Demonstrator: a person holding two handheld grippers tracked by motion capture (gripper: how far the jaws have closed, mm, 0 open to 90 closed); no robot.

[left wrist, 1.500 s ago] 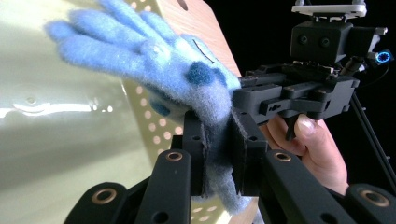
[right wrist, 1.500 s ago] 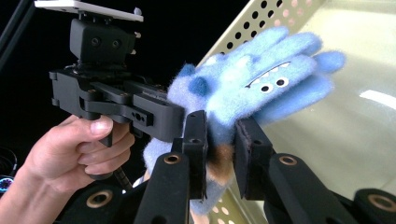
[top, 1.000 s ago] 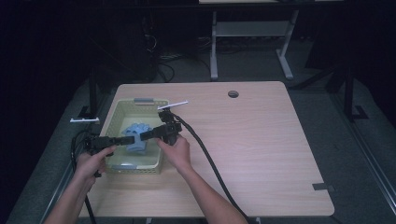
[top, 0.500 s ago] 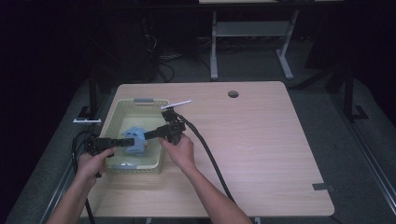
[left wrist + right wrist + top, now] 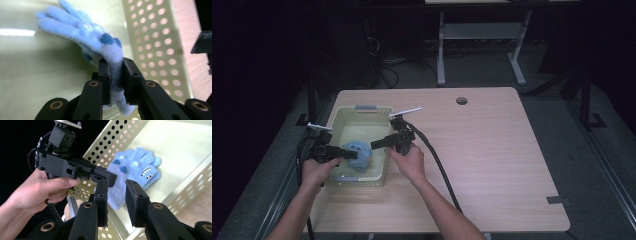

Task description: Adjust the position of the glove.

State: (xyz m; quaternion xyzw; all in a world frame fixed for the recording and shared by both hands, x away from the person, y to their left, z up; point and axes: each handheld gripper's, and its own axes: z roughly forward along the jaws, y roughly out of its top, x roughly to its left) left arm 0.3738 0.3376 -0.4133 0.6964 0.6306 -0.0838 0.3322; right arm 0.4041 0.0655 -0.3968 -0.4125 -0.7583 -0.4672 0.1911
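the left gripper (image 5: pixel 116 82) is clamped on the cuff of the blue glove (image 5: pixel 82 32), which lies ahead of it in the basket (image 5: pixel 339 120). the right gripper (image 5: pixel 116 195) hangs open just short of the glove; closing early could miss the fabric.

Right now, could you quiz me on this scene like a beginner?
1. True or false: the left tongs are clamped on the blue glove.
2. Where does the glove lie? A) on the bare table B) in the pale perforated basket C) on the floor
3. Fill in: the right tongs have ___ jaws with nothing pressed between them.

Key: 1 true; 2 B; 3 open.
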